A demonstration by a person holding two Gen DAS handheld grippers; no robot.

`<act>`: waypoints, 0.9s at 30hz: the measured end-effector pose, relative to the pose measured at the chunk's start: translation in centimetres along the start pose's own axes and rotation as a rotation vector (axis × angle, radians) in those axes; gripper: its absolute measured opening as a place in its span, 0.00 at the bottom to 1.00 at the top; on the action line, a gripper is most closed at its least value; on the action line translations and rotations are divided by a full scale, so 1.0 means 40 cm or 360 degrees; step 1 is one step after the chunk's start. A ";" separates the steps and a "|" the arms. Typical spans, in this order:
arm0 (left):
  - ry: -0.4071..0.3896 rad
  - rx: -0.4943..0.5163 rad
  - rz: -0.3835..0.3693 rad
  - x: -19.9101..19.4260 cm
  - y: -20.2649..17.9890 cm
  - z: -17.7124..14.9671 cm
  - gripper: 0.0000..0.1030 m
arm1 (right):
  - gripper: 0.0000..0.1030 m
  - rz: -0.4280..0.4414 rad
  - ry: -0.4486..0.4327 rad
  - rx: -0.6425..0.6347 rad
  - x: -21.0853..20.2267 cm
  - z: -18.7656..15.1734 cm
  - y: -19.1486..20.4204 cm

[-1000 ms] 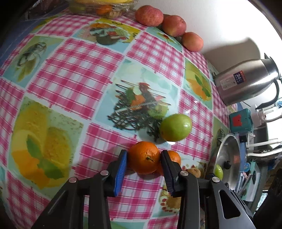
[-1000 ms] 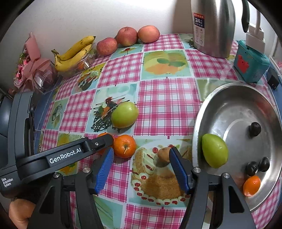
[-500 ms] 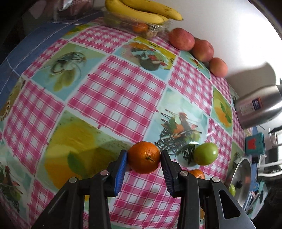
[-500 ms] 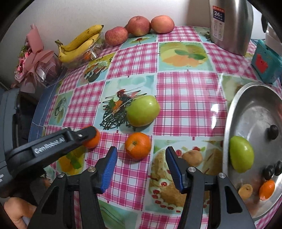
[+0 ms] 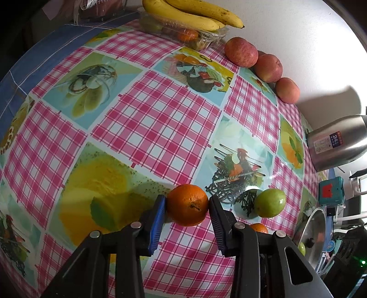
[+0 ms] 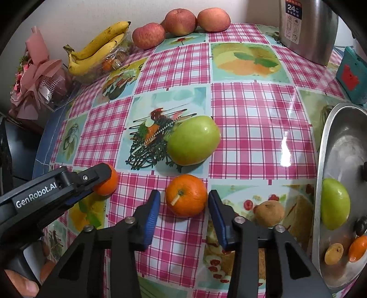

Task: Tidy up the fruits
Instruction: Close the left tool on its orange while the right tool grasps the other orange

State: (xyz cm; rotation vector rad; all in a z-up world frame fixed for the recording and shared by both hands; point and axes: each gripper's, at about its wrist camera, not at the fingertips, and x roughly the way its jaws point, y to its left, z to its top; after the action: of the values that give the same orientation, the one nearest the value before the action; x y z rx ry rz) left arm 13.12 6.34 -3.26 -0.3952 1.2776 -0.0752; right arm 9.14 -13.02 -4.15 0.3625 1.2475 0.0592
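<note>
My left gripper point(image 5: 186, 214) is shut on an orange point(image 5: 187, 204), held just above the checked tablecloth. In the right wrist view that gripper point(image 6: 104, 182) and its orange point(image 6: 110, 183) show at the left. My right gripper point(image 6: 183, 202) points down over a second orange point(image 6: 186, 194) that rests on the cloth. Its jaws are closing with this orange between them. The right pad point(image 6: 214, 213) is at the peel, and a narrow gap remains at the left pad point(image 6: 152, 213). A green apple point(image 6: 193, 143) lies just beyond.
A metal bowl point(image 6: 325, 146) at the right holds a green fruit point(image 6: 335, 204) and small fruits. A brown fruit point(image 6: 269, 211) lies beside it. Three red apples point(image 6: 180, 21), bananas point(image 6: 98, 48), a steel flask point(image 6: 307, 29), a teal box point(image 6: 353, 75) and a pink bouquet point(image 6: 34, 75) line the far edge.
My left gripper carried its orange leftward, away from the green apple, then held still. My right gripper came down over the second orange and its jaws narrowed around it.
</note>
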 end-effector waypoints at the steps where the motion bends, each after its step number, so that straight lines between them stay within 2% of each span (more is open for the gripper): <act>1: -0.0001 0.0000 0.0000 0.000 0.000 -0.001 0.40 | 0.39 -0.0001 -0.0004 0.0004 0.001 0.000 -0.002; 12: -0.0016 0.0030 0.0012 -0.002 -0.008 0.002 0.40 | 0.36 0.0043 -0.0039 0.0033 -0.028 -0.005 -0.008; 27: -0.0123 0.0073 0.0005 -0.058 -0.032 0.009 0.40 | 0.36 0.0051 -0.0060 0.0065 -0.098 0.000 -0.006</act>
State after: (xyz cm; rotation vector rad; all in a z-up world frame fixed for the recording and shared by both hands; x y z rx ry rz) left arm 12.98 5.88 -0.65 -0.3534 1.1980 -0.0855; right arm 7.84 -14.20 -0.63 0.4170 1.2073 0.0543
